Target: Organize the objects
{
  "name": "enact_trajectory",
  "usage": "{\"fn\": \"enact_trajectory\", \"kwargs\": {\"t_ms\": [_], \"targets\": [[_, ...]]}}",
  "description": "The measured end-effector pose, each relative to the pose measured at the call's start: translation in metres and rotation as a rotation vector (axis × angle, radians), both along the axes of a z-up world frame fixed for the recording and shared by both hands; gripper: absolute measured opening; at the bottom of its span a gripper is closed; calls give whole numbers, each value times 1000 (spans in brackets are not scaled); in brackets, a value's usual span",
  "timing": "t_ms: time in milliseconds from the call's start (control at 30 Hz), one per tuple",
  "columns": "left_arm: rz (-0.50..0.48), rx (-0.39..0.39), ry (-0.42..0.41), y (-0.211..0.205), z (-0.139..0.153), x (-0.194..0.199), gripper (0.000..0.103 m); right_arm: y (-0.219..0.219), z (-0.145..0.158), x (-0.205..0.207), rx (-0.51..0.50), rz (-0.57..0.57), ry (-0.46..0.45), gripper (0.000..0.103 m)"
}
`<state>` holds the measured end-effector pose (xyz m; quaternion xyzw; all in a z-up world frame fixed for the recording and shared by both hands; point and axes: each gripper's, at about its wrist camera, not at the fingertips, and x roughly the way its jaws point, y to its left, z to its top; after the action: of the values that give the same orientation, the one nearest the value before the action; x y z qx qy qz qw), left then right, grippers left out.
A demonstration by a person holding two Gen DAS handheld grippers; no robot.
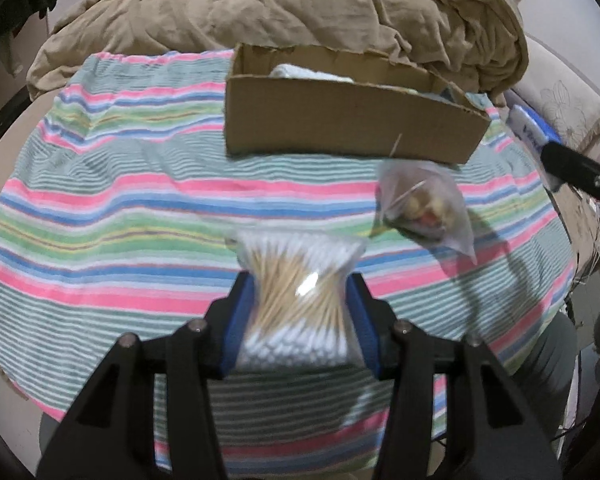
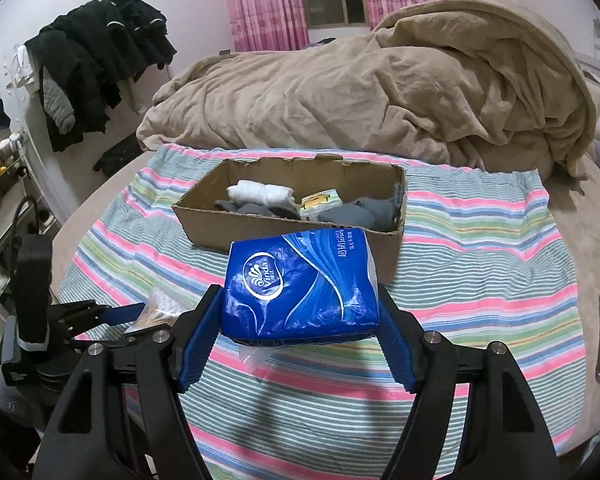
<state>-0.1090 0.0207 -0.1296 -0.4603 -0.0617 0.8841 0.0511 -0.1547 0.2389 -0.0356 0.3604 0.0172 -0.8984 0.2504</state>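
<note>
Left tongs (image 1: 300,300) clamp swab bag (image 1: 298,300) | right tongs (image 2: 300,328) clamp tissue pack (image 2: 300,284)

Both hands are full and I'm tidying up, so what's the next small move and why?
Probably carry the tissue pack, clamped in the right gripper, forward over the cardboard box and release it. The box sits open just ahead, with space near its front.

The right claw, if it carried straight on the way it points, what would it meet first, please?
Most likely the cardboard box. The right claw, shut on the blue tissue pack, points at the box's near wall, so the pack would probably touch there first; height above the striped towel is unclear.
</note>
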Motion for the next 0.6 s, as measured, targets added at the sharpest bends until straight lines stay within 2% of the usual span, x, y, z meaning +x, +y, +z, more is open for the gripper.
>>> {"fn": "enact_trajectory", "kwargs": {"t_ms": [67,167,367,600], "targets": [[6,9,11,-1,2,1,42,0,2,1,-3,2,3,75],[1,15,35,0,9,4,38,0,5,3,-5,4,12,75],[13,41,105,-5,38,7,36,2,12,2,-16,-5,25,75],[15,65,200,-10,84,4,36,-2,25,-3,-18,2,54,75]]}}
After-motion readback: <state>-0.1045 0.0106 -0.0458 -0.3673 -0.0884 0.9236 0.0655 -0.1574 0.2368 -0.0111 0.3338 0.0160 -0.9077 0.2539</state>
